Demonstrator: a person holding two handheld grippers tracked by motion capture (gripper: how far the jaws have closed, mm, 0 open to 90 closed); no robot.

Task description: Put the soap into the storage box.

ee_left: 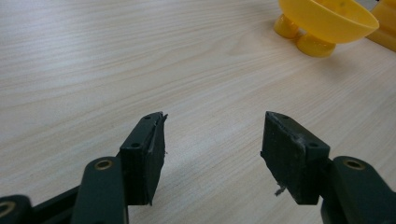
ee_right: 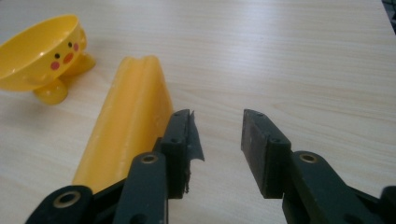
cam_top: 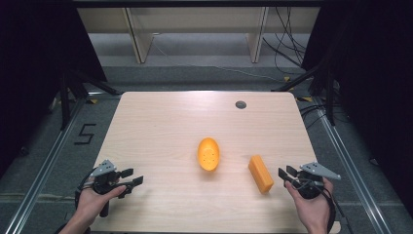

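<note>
A: Right hand-held gripper (ee_right: 217, 135)?
B: Jaws apart, narrow gap, nothing between them. Yellow block (ee_right: 128, 116) lies just beside its left jaw on the bench (cam_top: 160, 126).
A: Left hand-held gripper (ee_left: 212, 140)?
B: Wider gap, empty, over bare wood.
A: Beyond?
B: Yellow chick bowl (cam_top: 208, 153) mid-bench, near the block. Grey floor, cables, dark curtains around.
</note>
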